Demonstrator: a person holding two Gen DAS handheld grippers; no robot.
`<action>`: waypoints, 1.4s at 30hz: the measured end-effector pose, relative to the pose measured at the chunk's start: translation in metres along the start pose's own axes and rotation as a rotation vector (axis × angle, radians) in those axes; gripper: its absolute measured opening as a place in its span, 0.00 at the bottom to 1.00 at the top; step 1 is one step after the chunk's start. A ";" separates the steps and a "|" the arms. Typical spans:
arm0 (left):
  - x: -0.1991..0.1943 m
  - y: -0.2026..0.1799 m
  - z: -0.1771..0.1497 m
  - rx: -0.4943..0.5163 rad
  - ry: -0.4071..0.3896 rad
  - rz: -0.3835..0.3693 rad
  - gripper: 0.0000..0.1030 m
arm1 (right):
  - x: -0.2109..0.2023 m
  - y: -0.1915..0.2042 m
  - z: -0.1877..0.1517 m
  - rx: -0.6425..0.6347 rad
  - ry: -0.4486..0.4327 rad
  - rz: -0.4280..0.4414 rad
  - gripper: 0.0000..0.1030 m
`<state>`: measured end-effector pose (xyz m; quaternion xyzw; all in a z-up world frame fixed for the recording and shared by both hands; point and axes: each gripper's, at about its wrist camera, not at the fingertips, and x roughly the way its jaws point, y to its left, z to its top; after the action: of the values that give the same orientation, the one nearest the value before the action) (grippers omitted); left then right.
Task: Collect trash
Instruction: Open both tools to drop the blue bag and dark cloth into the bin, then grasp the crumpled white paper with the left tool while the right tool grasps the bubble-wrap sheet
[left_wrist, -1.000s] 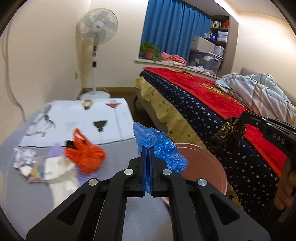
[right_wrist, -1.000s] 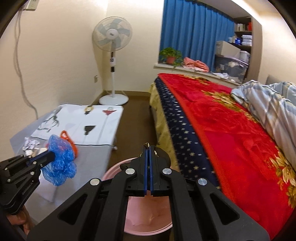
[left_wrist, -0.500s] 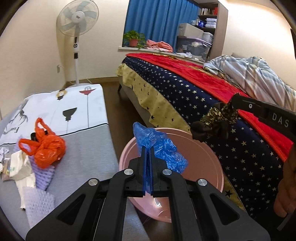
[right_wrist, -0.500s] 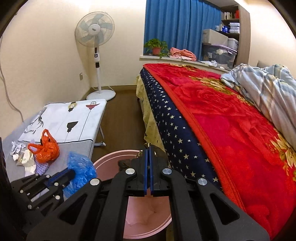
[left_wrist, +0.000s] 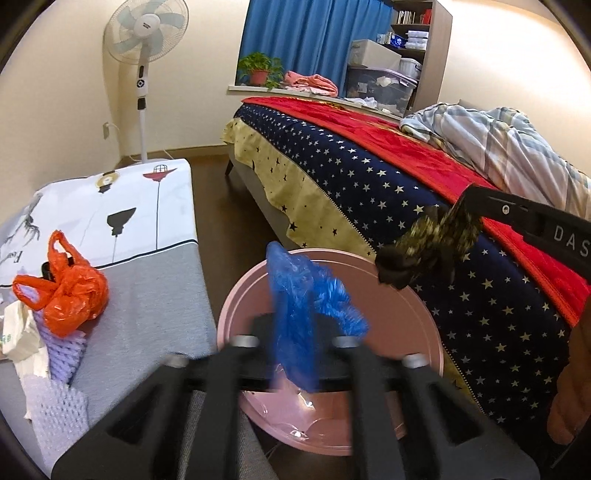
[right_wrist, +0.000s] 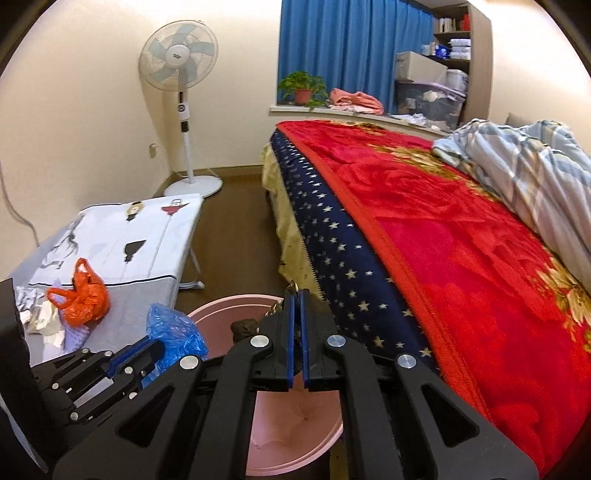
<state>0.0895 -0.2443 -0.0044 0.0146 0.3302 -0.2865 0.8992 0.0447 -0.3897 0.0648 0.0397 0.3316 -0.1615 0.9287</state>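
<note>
My left gripper (left_wrist: 295, 332) has its fingers spread and motion-blurred over the pink bin (left_wrist: 417, 295). The blue plastic bag (left_wrist: 303, 306) hangs between them, free of the pads. In the right wrist view the left gripper (right_wrist: 147, 350) and the blue bag (right_wrist: 173, 328) sit at the bin's (right_wrist: 221, 314) left rim. My right gripper (right_wrist: 296, 325) is shut on a dark gold-speckled wrapper (left_wrist: 428, 243), held above the bin's right rim. An orange plastic bag (left_wrist: 70, 288) and paper scraps (left_wrist: 18, 332) lie on the grey table (left_wrist: 147, 295).
A bed (right_wrist: 424, 240) with a red blanket and starred cover fills the right side, close to the bin. A standing fan (right_wrist: 183, 92) stands by the far wall. A white printed cloth (left_wrist: 110, 206) covers the table's far half. Brown floor lies between table and bed.
My left gripper moved right from the table to over the pink bin and has opened, letting go of the blue bag. My right gripper kept hold of the dark wrapper above the bin.
</note>
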 end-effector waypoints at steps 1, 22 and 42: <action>0.000 0.000 0.000 -0.002 -0.005 0.006 0.55 | -0.001 -0.001 0.000 0.006 -0.002 -0.001 0.29; -0.068 0.077 0.005 -0.155 -0.059 0.139 0.93 | -0.038 0.029 0.001 -0.005 -0.122 0.069 0.95; -0.147 0.202 -0.028 -0.238 -0.135 0.444 0.27 | -0.034 0.182 -0.068 -0.100 -0.021 0.444 0.48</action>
<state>0.0882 0.0049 0.0294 -0.0382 0.2897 -0.0415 0.9554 0.0382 -0.1962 0.0277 0.0639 0.3127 0.0631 0.9456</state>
